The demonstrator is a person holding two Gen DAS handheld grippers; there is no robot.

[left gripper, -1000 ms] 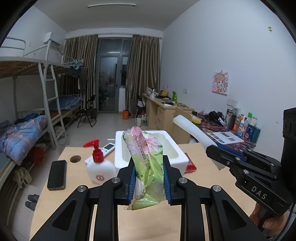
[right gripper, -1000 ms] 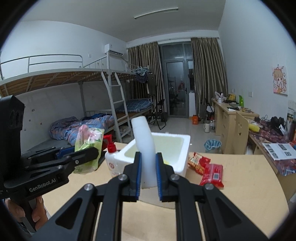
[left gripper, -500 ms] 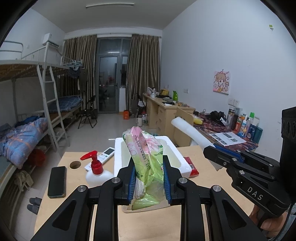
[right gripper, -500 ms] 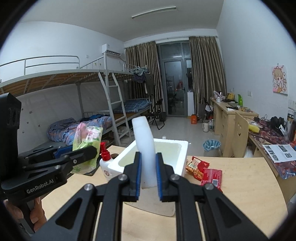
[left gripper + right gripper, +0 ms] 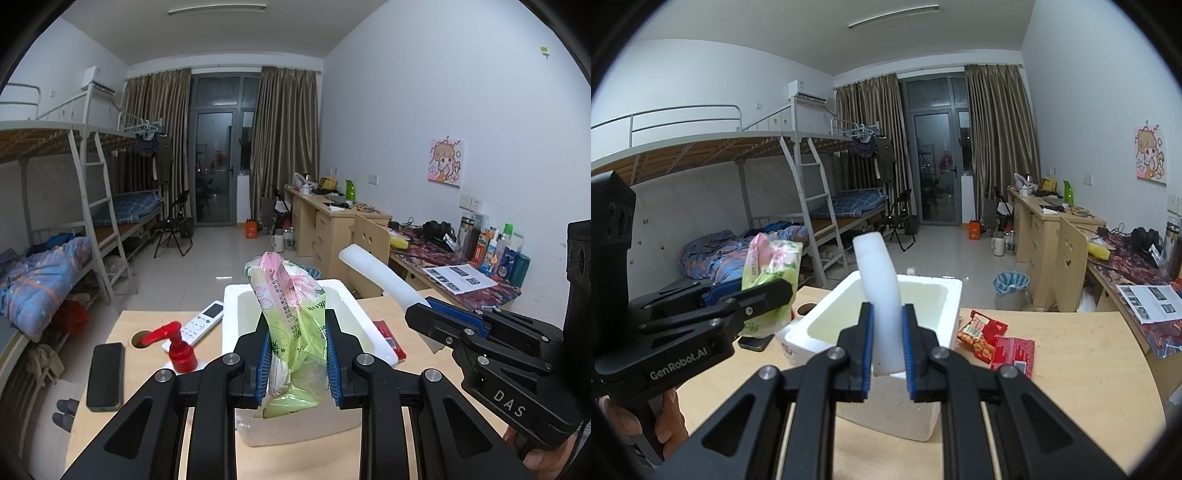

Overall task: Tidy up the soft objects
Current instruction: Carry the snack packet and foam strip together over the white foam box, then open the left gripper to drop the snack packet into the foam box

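Left gripper: clamped on the green and pink packet, held upright between the blue pads; grip unchanged from a second ago.
Right gripper: pinched nearly closed on the white foam strip, which stands up and leans toward 11 o'clock; same hold as before.
White foam box: open-topped on the wooden table, straight ahead at 12 o'clock of both grippers. Against the earlier frames it sits lower and closer under the packet, and its near wall now reaches down between the left fingers.
Red pump bottle: at 10 o'clock of the left gripper; it has slid down and left in the left wrist view, its white body now mostly hidden by the finger.
Phone: at 9 o'clock, flat on the table, nearer the frame's lower left than before.
Remote: touching the box's left wall, beyond the pump.
Red snack packets: at 2 o'clock of the right gripper, just right of the box.
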